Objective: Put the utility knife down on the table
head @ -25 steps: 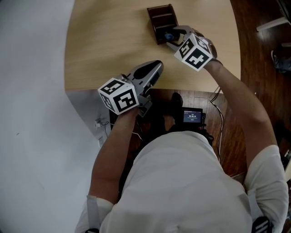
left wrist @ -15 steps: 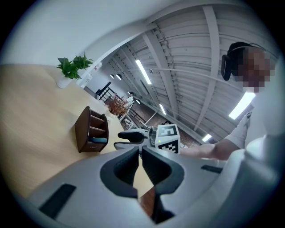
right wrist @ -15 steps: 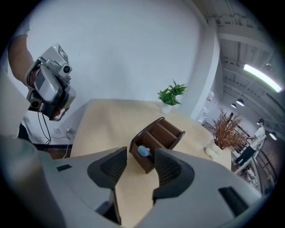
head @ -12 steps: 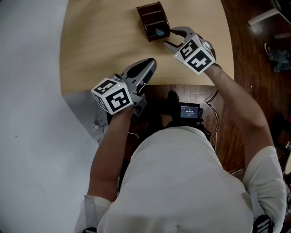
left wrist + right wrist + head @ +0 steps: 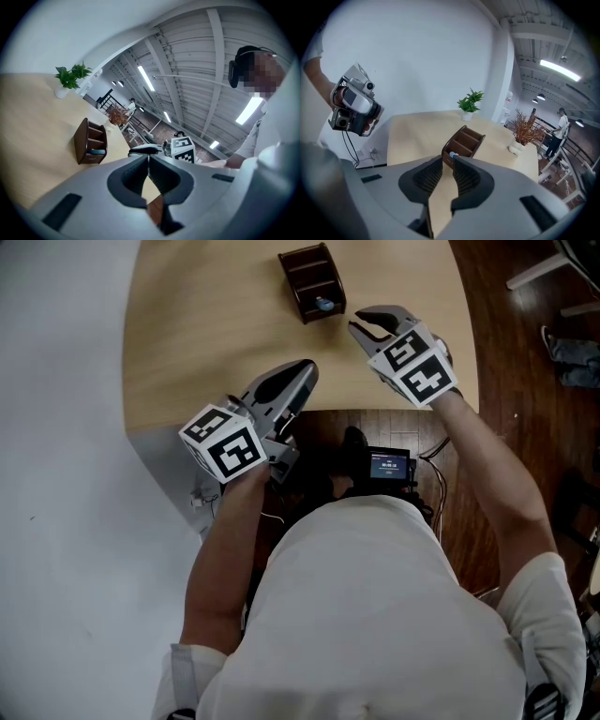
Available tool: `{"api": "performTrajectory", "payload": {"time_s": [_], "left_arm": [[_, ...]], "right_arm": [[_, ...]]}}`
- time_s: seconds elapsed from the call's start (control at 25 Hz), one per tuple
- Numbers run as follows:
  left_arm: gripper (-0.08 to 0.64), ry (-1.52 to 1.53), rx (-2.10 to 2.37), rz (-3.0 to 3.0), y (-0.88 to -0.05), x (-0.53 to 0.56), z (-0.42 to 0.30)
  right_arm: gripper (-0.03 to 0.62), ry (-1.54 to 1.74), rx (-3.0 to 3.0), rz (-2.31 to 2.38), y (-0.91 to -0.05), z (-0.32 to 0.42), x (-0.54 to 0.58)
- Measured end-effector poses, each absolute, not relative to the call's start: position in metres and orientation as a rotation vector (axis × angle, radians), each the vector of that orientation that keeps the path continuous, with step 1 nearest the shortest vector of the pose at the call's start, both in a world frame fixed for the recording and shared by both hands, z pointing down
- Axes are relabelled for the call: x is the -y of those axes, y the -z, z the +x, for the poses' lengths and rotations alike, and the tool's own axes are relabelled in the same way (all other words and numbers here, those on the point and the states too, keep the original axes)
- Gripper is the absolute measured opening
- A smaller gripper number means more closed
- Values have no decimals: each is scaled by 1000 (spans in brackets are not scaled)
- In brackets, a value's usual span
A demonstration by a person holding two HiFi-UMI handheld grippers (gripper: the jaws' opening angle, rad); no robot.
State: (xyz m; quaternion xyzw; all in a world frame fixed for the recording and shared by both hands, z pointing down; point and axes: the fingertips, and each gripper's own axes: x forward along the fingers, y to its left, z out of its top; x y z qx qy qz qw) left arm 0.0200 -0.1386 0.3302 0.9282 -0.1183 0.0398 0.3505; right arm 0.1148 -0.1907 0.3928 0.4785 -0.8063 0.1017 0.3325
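Empty right tongs [image 5: 361, 322], just narrowed, should widen squarely for the knife [image 5: 324, 305] at eleven o'clock; left tongs [image 5: 306, 367] closed.

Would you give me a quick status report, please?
Left claw shut, empty. Right claw empty, jaws just been closing, small gap. Blue item, likely the knife, sits in brown organizer, not gripped. Nothing blocking.

- Your utility knife [image 5: 324, 304], only a blue end showing, lies in the near compartment of the dark brown organizer [image 5: 305, 268].
- The organizer stands far-centre on your pale wooden table [image 5: 206, 334].
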Motion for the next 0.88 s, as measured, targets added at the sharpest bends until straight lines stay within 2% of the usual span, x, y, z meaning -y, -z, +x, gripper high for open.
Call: {"api": "performTrajectory", "payload": {"time_s": [0.32, 0.64, 0.88], "left_arm": [[5, -69, 267, 2437, -303, 115, 16], [5, -55, 258, 2431, -293, 102, 6], [5, -29, 256, 2413, -284, 91, -7]], "right_arm": [[72, -316, 2142, 1364, -360, 114, 163], [3, -364, 2187, 1424, -338, 111, 136], [3, -398, 2211, 1444, -325, 105, 116]]}}
